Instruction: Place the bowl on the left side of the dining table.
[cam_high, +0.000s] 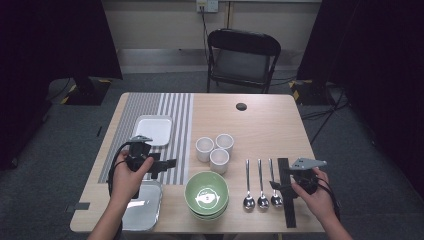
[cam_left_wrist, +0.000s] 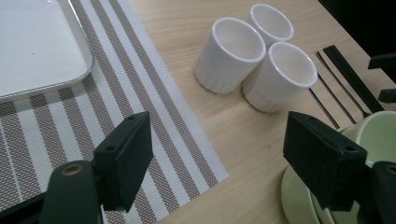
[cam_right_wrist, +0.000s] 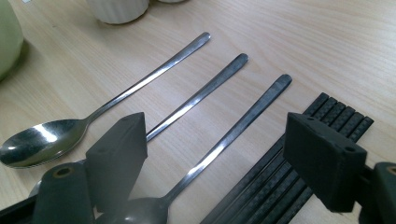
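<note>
Hovering in high view: left gripper (cam_high: 167, 163) over striped mat (cam_high: 175, 125) w/ bare wood ahead; right gripper (cam_high: 278, 185) at table's right edge, over spoons (cam_high: 262, 182).
Left gripper view: jaws wide apart, three white cups (cam_left_wrist: 254, 56) beyond, mat edge below.
Right gripper view: jaws apart, straddling nearest spoon (cam_right_wrist: 219, 149); shiny steel, beside black chopsticks (cam_right_wrist: 280, 172).

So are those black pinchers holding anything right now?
No, nothing is held. The left gripper is open above the striped placemat and bare table. The right gripper is open over the nearest spoon, not gripping it.
</note>
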